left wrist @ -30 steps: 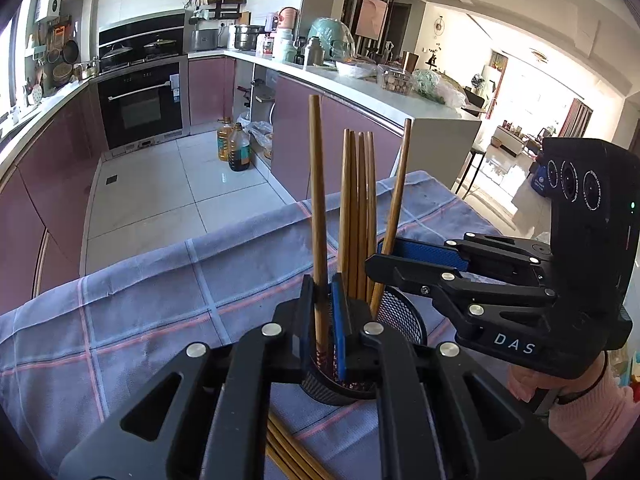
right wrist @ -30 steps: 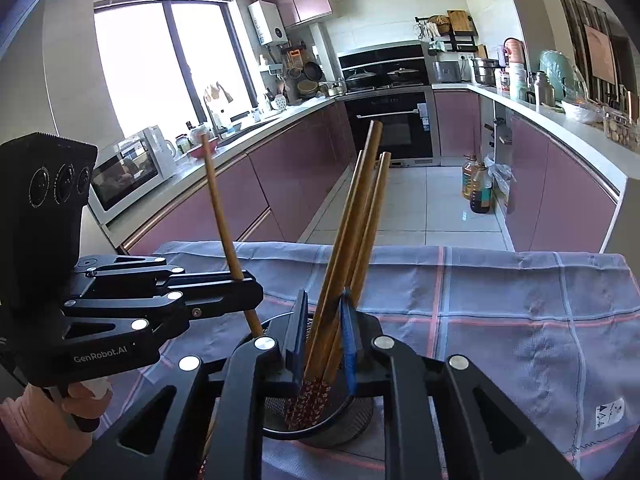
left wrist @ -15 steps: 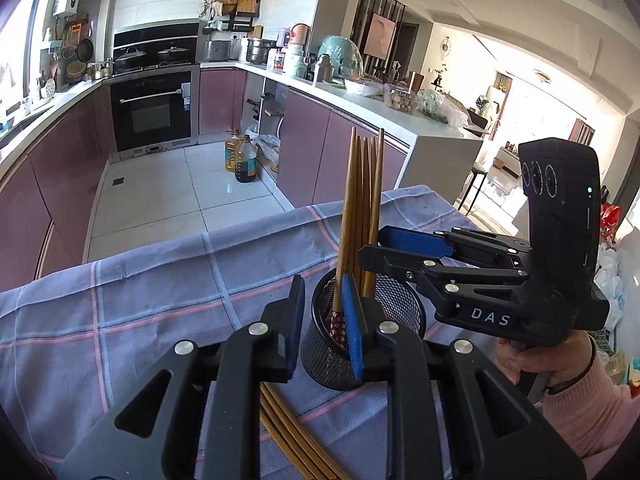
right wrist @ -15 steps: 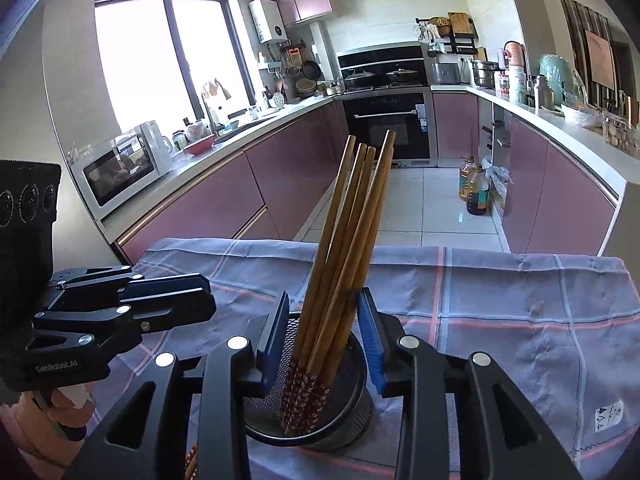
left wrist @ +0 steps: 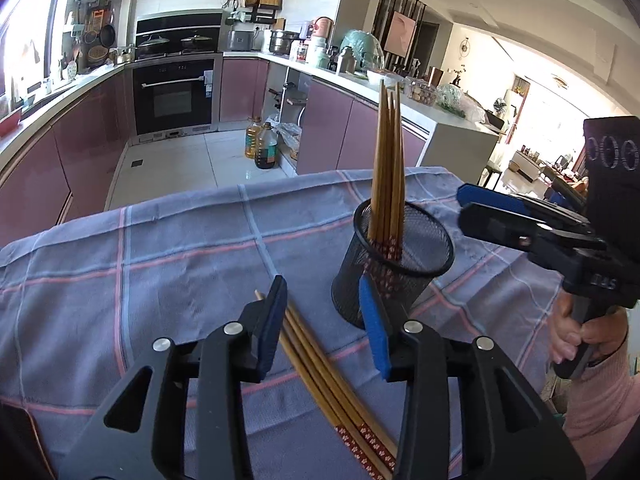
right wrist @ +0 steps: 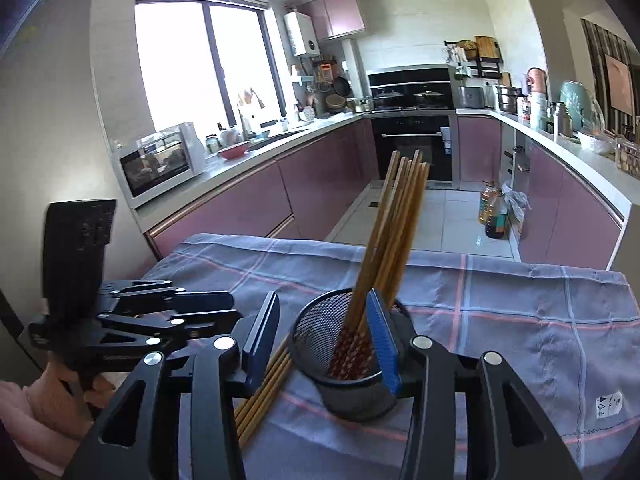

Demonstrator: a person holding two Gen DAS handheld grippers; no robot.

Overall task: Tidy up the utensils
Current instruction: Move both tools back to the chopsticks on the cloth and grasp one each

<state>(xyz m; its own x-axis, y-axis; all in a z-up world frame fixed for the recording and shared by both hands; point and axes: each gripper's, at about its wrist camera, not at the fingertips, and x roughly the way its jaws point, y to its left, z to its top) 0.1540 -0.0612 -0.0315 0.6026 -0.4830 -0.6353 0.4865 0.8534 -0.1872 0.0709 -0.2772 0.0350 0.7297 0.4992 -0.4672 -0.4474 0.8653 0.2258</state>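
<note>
Chopsticks lying at six o'clock run under the left gripper, whose empty jaws, like the right gripper's, have just been opening.

On the body of the right hand-held gripper, at the right edge of the left wrist view, small white letters stood, perhaps "DAS", but blurred. The small label on the tablecloth, lower right, was not legible.

Mauve cabinets line a white-tiled floor (glossy), with a bright window beside the black oven.
</note>
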